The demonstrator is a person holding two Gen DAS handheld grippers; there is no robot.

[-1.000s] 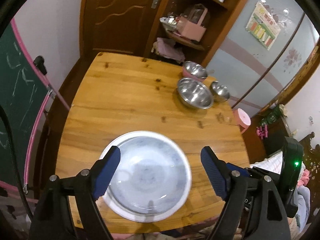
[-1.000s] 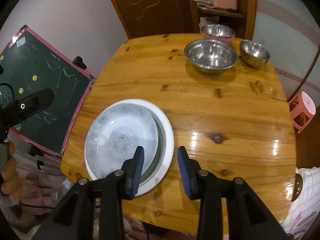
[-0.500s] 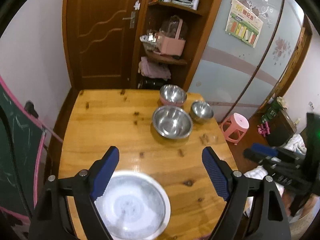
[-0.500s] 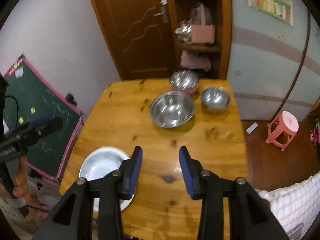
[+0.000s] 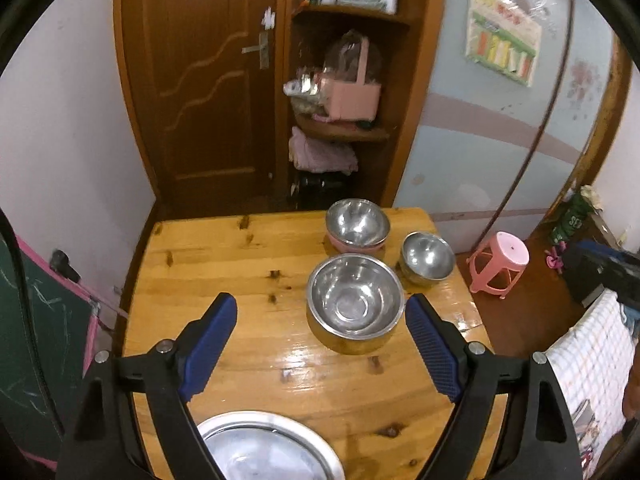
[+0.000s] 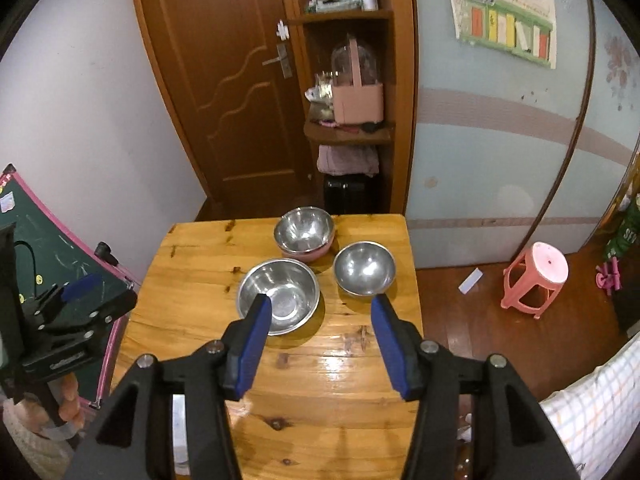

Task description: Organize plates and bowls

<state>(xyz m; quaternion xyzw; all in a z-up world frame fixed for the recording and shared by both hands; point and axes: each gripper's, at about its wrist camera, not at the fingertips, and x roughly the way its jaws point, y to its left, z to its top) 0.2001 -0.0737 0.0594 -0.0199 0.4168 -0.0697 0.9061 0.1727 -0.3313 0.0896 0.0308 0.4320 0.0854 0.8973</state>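
Note:
A stack of white plates [image 5: 268, 452] lies at the near edge of the wooden table [image 5: 224, 264], below my left gripper [image 5: 320, 300], which is open wide and empty. Further back stand a large steel bowl [image 5: 354, 300], a small steel bowl [image 5: 427, 256] and a steel bowl nested in a pink bowl [image 5: 357, 222]. In the right wrist view my right gripper [image 6: 320, 304] hangs above the table with its jaws opening and nothing between them. Beyond it are the large bowl [image 6: 280, 292], the small bowl [image 6: 364, 266] and the nested bowl [image 6: 304, 230].
A pink stool [image 6: 536, 276] stands on the floor right of the table. A green chalkboard with a pink frame [image 6: 44, 248] leans at the left. A brown door [image 5: 208, 80] and a corner shelf [image 5: 340, 128] stand behind the table. Checked cloth [image 5: 592, 360] lies at the right.
Both grippers have risen and drawn back from the plates, which slid to the bottom of the left view. The bowls now sit mid-frame. The right jaws have spread wider.

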